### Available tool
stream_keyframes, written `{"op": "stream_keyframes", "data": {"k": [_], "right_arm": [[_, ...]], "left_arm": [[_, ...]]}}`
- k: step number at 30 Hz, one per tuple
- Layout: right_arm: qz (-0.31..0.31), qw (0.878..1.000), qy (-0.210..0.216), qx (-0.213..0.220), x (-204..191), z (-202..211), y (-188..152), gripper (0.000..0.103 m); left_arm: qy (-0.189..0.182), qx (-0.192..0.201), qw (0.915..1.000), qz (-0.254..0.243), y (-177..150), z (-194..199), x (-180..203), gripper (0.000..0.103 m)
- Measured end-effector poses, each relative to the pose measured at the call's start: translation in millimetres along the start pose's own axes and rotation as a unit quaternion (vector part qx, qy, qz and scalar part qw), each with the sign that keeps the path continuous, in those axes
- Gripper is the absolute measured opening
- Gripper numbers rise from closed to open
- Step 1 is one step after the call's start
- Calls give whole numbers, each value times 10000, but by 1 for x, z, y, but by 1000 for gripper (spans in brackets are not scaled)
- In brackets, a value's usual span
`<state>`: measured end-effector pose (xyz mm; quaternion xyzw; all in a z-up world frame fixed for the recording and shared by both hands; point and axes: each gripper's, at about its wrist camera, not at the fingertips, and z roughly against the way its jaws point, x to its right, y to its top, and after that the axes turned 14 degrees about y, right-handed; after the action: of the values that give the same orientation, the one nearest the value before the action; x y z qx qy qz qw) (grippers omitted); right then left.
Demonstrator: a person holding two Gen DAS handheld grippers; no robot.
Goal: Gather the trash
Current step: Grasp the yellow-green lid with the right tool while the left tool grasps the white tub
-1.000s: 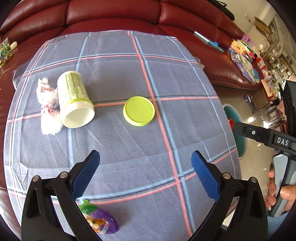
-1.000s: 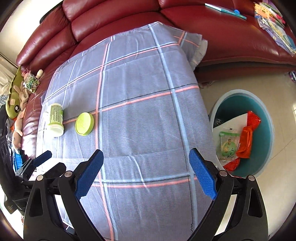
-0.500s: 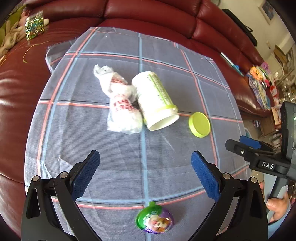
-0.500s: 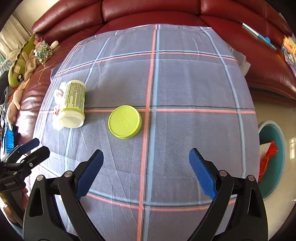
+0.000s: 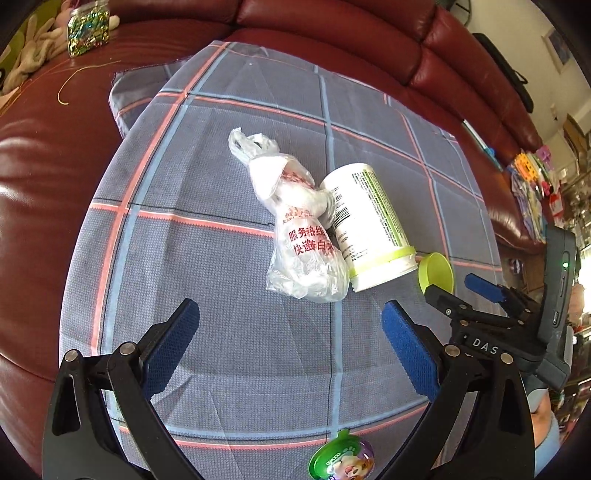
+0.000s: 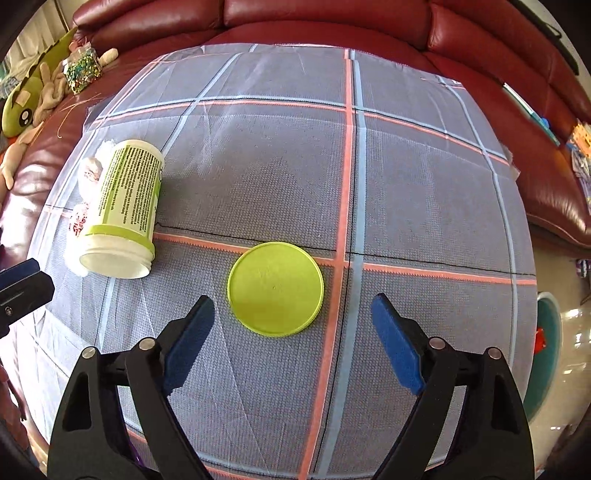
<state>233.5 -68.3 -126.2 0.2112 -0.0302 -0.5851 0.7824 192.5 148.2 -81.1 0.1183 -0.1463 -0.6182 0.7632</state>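
Nearest in the left wrist view, a small purple-and-green pouch [image 5: 341, 459] was noted at the near edge of the checked cloth [image 5: 207, 258], below the left gripper [image 5: 290, 349]; its blue pads were seen well apart, nothing between them. Just beyond those pads a crumpled plastic bag [image 5: 301, 240] with red print was recorded, lying against the left side of a white tub [image 5: 369, 225] on its side, mouth toward the near right. To the right of the tub the lime lid [image 5: 436, 271] was partly hidden by the right gripper [image 5: 458, 295].

In the right wrist view the right gripper [image 6: 291, 332] was seen hanging over the lime lid [image 6: 275, 288]; its jaws were closing, the lid lying flat just beyond the pads and not yet touched; the tub [image 6: 123, 206] lay further left. At the far right, off the cloth, the rim of a teal bin [image 6: 550, 350] was glimpsed on the floor; the red sofa [image 6: 332, 22] was seen furthest back.

The step in hand was judged to be the approach on the lid; a lower reach would be called for next, so that the thin rim is bracketed by the pads before they close; the bag was judged the left gripper's likely target.
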Motion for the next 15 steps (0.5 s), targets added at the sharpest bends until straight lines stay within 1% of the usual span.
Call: {"op": "stream_keyframes", "data": {"k": [2,3,7,9,11,14,15], "right_arm": [[38,10000,6,-33,-1,-3,-1,76],[64,10000,-11,-57,-2,-5,-1,70],[142,9999,80,-10,-4,-4,-2,64],[227,9997,106,8,-7,-2,-3,52],[242,9995,196,-56,-7,-2,-4,52],[77,9990,437,-69,-2,2,-5,52],[47,9989,456,-47,-1,5,-5,52]], "left_arm": [[5,6,10000,-28,2,0,3,99],[9,10,10000,-34,3,-1,3,99],[34,36,10000,-61,4,0,7,99],[42,43,10000,-64,4,1,8,99],[57,50,10000,-54,4,2,10,99],[89,65,9999,-74,5,4,13,99],[110,76,9999,-87,5,5,15,99]]}}
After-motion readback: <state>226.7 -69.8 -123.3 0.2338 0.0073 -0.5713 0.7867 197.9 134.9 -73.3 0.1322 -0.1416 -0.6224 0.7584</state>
